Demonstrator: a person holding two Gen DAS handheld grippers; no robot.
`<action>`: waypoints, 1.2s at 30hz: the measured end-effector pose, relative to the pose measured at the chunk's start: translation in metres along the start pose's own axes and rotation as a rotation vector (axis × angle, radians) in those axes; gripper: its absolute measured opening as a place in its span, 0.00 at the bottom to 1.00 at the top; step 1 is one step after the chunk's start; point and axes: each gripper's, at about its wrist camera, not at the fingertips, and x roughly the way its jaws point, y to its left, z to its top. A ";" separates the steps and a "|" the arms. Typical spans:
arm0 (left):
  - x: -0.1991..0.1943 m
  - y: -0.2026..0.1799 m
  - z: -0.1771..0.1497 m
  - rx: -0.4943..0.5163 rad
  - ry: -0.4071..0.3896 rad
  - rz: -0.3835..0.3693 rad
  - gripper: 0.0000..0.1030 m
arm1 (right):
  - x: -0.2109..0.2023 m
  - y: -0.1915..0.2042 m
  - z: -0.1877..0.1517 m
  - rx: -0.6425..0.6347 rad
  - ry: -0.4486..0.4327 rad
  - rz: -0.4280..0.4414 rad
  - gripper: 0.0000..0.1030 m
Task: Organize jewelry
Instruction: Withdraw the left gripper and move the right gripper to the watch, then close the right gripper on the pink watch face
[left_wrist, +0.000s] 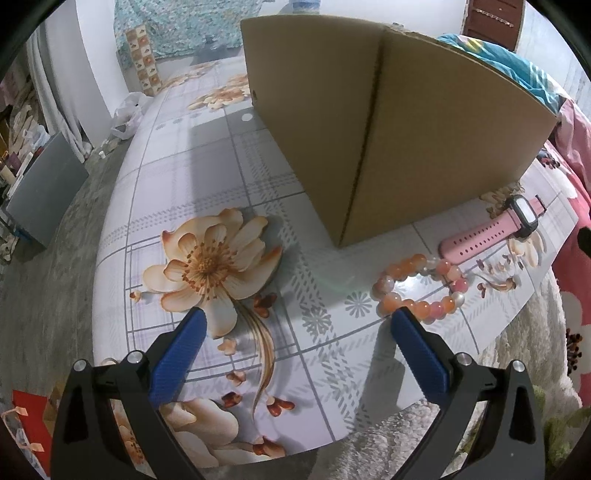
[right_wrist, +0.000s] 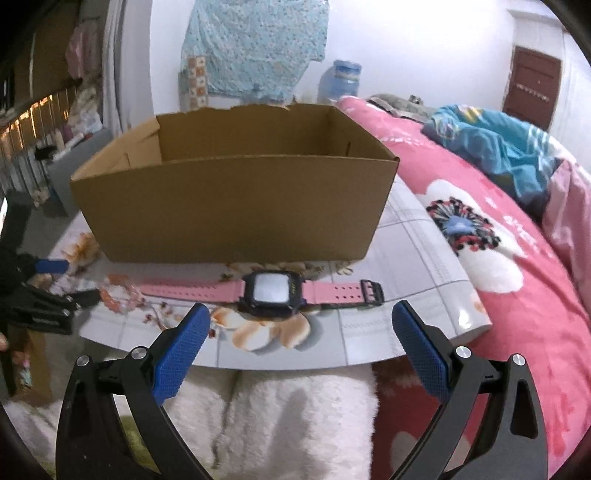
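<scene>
Both tongs released, nothing between the blue pads: left gripper (left_wrist: 297, 317) hangs over the glossy floral-print board (left_wrist: 207, 177), right gripper (right_wrist: 301, 314) sits off the board's near edge above white fleece bedding (right_wrist: 295, 406). Task items lie loose on the board in front of the open brown cardboard box (right_wrist: 229, 206), presumably the drop target: the orange-and-pink beaded bracelet (left_wrist: 421, 286) at lower right of the left view, just ahead of the left gripper's right pad, and the pink-strapped watch with black square case (right_wrist: 271, 291) laid flat, strap running left-right across the centre of the right view, almost touching the box's front wall. Right tongs are lined up on the watch face, so a straight push forward should straddle it (strap width looks fine for the gap). Watch for the box wall close behind the watch and the board edge dropping onto pink floral bedding (right_wrist: 480, 229) at right. Box top is open, no flaps in the way; bottom not visible.
</scene>
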 end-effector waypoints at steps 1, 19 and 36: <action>0.000 0.000 0.000 0.005 -0.003 -0.003 0.96 | 0.000 -0.003 0.001 0.022 -0.001 0.038 0.92; -0.053 -0.058 0.029 0.097 -0.159 -0.276 0.84 | 0.018 -0.034 0.004 0.175 0.009 0.203 0.81; 0.005 -0.084 0.051 0.078 0.102 -0.318 0.57 | 0.057 -0.026 0.010 0.132 0.094 0.219 0.41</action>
